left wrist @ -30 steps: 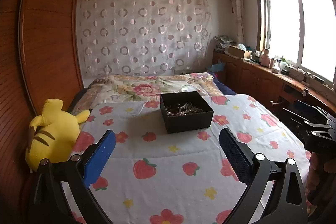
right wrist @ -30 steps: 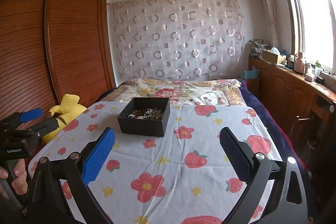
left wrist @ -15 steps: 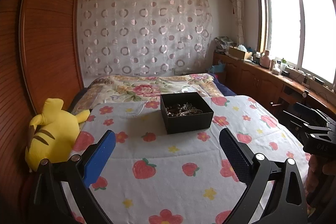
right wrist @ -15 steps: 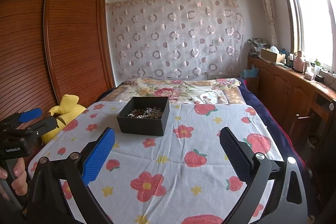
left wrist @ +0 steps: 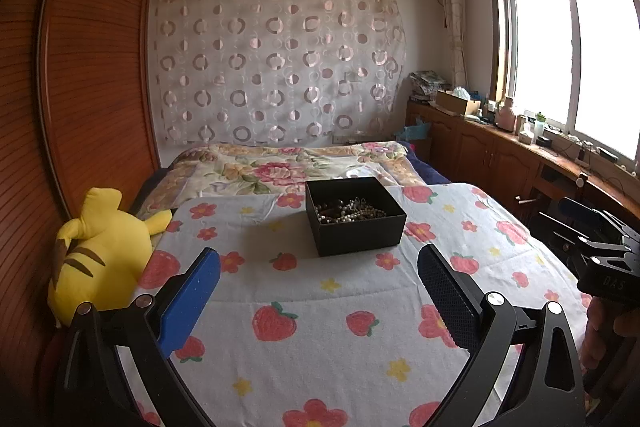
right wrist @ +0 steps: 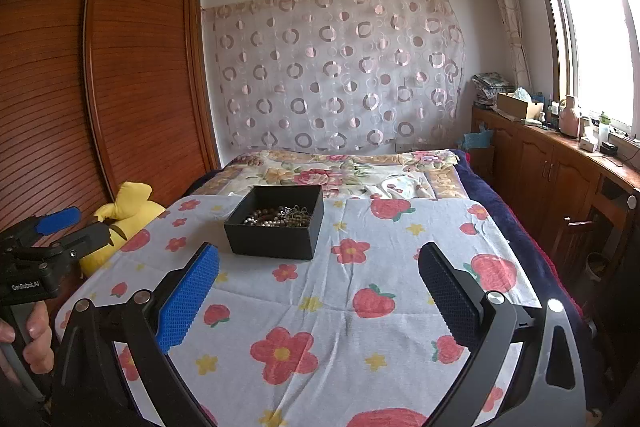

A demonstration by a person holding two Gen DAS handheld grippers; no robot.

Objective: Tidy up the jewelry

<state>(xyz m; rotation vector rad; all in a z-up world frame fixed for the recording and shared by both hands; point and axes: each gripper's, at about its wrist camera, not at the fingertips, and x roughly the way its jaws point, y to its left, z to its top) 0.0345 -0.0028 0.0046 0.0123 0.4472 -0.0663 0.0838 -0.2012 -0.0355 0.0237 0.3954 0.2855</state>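
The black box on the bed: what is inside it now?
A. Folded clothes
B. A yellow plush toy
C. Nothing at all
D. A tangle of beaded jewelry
D: the open black box holds a heap of beaded jewelry; the yellow plush toy lies apart, at the bed's edge.

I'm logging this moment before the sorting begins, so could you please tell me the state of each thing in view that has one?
left hand-held gripper: open, empty, above the bed.
right hand-held gripper: open, empty.
black box: lidless, upright on the strawberry sheet.
jewelry: heaped inside the box.
yellow plush toy: lying at the bed's edge.
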